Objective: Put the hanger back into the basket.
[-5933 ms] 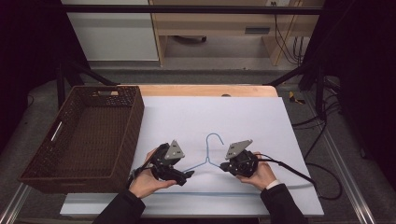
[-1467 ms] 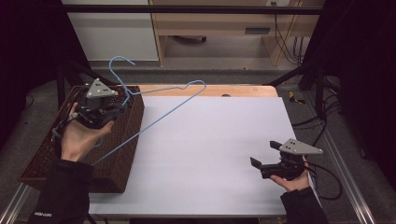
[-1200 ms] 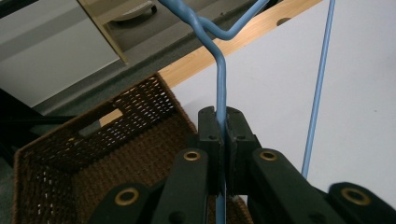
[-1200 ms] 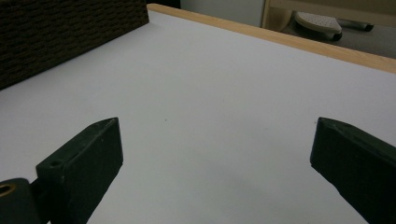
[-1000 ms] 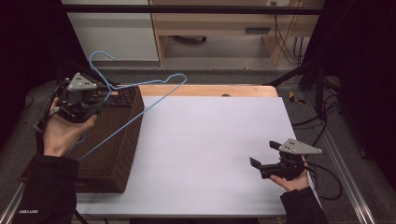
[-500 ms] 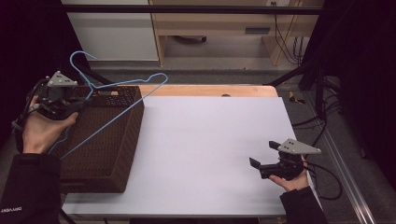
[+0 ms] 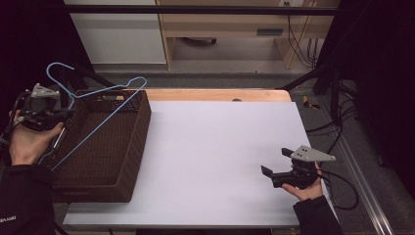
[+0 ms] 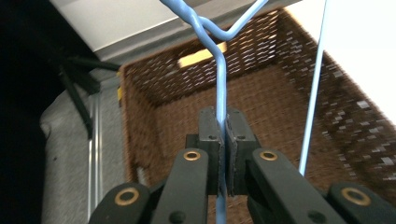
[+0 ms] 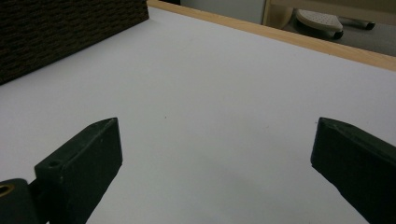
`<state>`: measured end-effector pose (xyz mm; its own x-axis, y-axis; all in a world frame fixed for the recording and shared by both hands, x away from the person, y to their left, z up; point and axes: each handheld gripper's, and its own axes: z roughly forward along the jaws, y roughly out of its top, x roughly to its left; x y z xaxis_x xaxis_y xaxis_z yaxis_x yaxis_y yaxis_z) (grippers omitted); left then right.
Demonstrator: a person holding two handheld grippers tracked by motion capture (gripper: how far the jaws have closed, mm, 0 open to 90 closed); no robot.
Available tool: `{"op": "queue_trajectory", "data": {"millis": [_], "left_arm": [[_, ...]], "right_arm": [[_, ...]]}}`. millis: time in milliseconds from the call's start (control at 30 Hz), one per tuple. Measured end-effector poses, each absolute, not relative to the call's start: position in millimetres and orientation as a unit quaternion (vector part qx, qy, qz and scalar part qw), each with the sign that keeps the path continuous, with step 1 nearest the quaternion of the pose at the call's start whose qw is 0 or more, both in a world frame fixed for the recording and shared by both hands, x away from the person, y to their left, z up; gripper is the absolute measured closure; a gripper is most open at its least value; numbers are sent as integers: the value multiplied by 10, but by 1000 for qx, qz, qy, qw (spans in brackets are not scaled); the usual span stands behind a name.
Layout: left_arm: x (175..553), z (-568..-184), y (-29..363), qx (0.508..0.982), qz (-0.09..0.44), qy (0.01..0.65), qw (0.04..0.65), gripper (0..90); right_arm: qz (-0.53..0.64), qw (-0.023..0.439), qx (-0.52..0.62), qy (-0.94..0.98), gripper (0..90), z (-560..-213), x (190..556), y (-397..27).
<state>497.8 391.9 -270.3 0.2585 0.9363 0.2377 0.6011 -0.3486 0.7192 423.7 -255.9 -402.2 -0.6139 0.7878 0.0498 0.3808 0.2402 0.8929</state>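
At the far left, the left hand lies palm up beside the woven basket, its left claw clamped tight on the neck of the blue wire hanger. The hanger tilts over the basket, hook raised beyond the far left corner. The right claw rests low over the near right of the white surface, jaws wide apart and holding nothing. White lettering on the left sleeve is too small to read.

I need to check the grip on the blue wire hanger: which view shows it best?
The left gripper view: the left claw is shut on the blue wire hanger up close. The high view shows the whole hanger over the wicker basket.
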Motion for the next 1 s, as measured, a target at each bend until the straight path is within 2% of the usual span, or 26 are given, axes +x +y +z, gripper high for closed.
{"op": "queue_trajectory", "data": {"millis": [233, 600, 1000], "left_arm": [[4982, -2821, 4022, 750, 340, 518, 233, 871], [5069, -3033, 3981, 766, 342, 506, 200, 871], [5142, -3365, 3982, 767, 313, 523, 202, 870]], "right_arm": [[480, 212, 385, 760, 27, -4027, 4240, -2554], [479, 213, 384, 760, 25, -4028, 4242, -2555], [476, 211, 384, 763, 26, -4038, 4247, -2537]]}}
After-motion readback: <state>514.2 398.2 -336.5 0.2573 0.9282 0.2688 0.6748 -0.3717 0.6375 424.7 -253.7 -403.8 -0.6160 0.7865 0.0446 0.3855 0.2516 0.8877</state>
